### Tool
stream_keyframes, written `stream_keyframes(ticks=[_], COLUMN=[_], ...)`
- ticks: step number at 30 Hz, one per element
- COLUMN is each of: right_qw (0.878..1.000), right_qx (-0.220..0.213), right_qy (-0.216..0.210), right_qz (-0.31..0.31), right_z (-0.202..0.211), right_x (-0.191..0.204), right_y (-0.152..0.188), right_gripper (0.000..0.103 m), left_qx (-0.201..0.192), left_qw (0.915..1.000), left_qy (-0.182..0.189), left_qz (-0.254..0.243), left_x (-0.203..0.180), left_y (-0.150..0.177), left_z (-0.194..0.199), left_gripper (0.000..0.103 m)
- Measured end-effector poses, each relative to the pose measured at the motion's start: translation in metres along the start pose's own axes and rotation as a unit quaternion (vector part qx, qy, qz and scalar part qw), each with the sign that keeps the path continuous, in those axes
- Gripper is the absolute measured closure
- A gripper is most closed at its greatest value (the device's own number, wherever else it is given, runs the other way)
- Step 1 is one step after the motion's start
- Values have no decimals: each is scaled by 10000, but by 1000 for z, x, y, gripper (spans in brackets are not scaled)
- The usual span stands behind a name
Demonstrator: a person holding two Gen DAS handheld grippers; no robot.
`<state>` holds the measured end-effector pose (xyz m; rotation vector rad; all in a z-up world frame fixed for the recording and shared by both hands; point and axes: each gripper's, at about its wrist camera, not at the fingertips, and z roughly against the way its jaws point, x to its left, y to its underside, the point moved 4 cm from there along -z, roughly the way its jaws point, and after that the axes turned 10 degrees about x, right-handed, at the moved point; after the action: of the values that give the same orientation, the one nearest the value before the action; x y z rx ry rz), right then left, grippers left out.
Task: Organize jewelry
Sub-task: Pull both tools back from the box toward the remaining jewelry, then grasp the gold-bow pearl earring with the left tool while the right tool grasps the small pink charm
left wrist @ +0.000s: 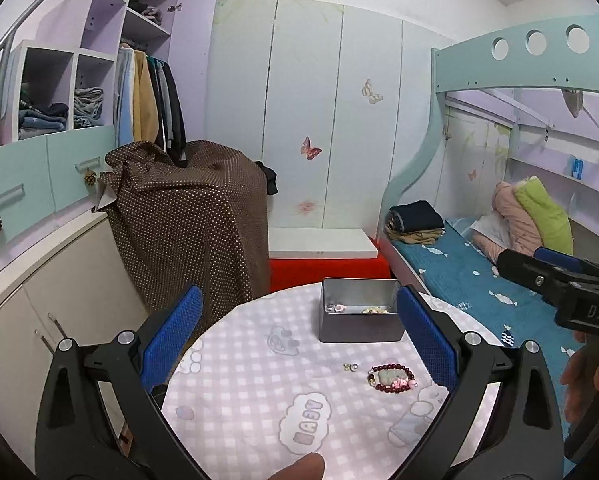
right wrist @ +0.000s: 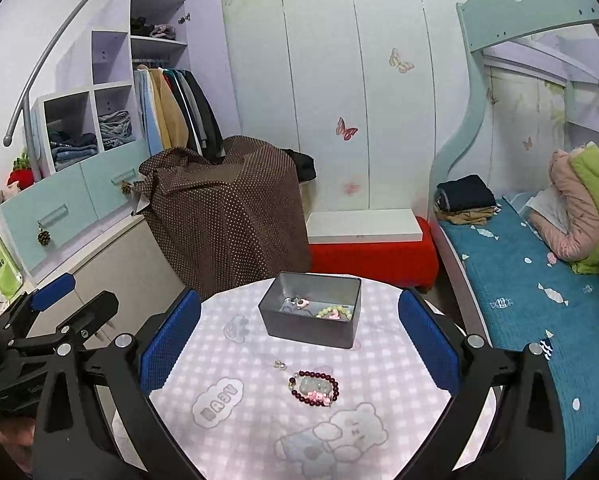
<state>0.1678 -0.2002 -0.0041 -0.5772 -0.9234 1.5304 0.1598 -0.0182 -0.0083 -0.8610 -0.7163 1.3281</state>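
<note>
Jewelry split between table and tin. Left gripper [left wrist: 299,328] spread wide, blue pads [left wrist: 171,336] far apart, nothing between, held above the near edge of the round table [left wrist: 235,400]. Right gripper [right wrist: 299,332] likewise gaping and bare, hovering over the same table, a little further right. Each seen at the margin of the other's view: right one at the right edge, left one at the lower left.

Just ahead, on the checked pink cloth: dark red bead bracelet [right wrist: 314,386] lying flat, with a pale green stone and pink charm inside its loop. Beside it, toward the left and slightly farther off, two small silvery beads or studs [right wrist: 279,365], too small to tell which. Apart from the bracelet, not touching.

Beyond these, grey tin [right wrist: 311,310], open-topped, standing on the far half of the table. Inside: a pale yellow-green bead string [right wrist: 335,312] at the right, a pink and silvery piece [right wrist: 297,303] at the left.

Farther out: brown dotted cover [right wrist: 227,208] draped over something bulky left of the table. Behind, red bench [right wrist: 373,258] with a white board on top. At the right, bed [right wrist: 519,280] with blue sheet, folded clothes at its far end, pink and green bedding. At the left, wardrobe shelves with hanging clothes [right wrist: 175,108].
</note>
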Motion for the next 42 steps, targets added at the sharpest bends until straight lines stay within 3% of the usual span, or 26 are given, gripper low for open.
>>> stream_keyframes(ticks=[9, 20, 32, 41, 42], right_qw=[9997, 9981, 9910, 9860, 9856], right_qx=[-168, 425, 1236, 1590, 1613], right_qy=[119, 274, 339, 264, 257], right_qz=[-162, -345, -394, -430, -428], right_z=[16, -24, -85, -110, -111], right_x=[-8, -35, -56, -66, -66], right_y=[21, 60, 96, 107, 107], right_gripper=[8, 8, 8, 8, 8], left_qx=[68, 765, 1785, 2341, 2467], left_qw=[9999, 9967, 9810, 9680, 9648], left_qy=[-42, -43, -24, -13, 19], left_qz=[79, -250, -759, -902, -912], left_x=[8, -8, -38, -44, -44], left_y=[20, 62, 97, 99, 101], left_z=[-1, -79, -209, -257, -263], left_gripper=[6, 6, 6, 7, 11])
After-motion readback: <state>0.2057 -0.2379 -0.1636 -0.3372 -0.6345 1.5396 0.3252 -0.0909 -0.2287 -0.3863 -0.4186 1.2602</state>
